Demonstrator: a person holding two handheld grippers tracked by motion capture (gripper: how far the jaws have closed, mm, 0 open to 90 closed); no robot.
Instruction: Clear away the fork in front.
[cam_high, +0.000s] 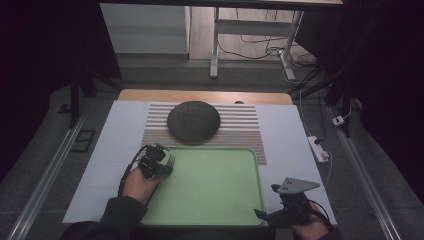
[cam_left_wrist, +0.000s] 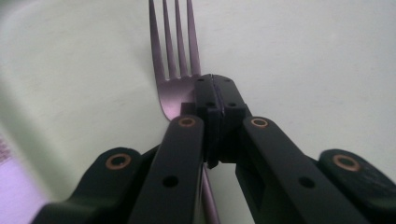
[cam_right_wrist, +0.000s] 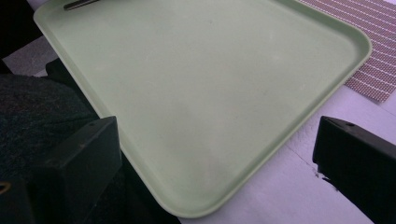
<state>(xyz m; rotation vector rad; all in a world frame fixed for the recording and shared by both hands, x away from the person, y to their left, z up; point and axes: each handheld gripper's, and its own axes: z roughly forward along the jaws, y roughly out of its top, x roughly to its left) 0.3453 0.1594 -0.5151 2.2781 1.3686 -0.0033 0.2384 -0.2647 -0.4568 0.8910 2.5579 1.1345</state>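
A metal fork (cam_left_wrist: 175, 42) lies low over the pale green tray (cam_left_wrist: 303, 56), tines pointing away. My left gripper (cam_left_wrist: 212, 83) is shut on the fork's neck, just behind the tines, and the handle runs back under the jaws. In the high view the left gripper (cam_high: 161, 162) sits at the tray's (cam_high: 215, 185) near-left corner, with the fork's tines (cam_high: 171, 160) reaching over the tray. My right gripper (cam_high: 264, 215) rests at the tray's near-right corner. Its jaws stand wide open (cam_right_wrist: 215, 135) with nothing between them, looking across the bare tray (cam_right_wrist: 210, 70).
A dark round domed object (cam_high: 193, 121) sits on a striped placemat (cam_high: 240, 131) behind the tray. White sheets (cam_high: 285, 140) cover the table. A power strip (cam_high: 318, 148) lies at the right edge. A dark sleeve (cam_right_wrist: 37, 116) lies by the right gripper.
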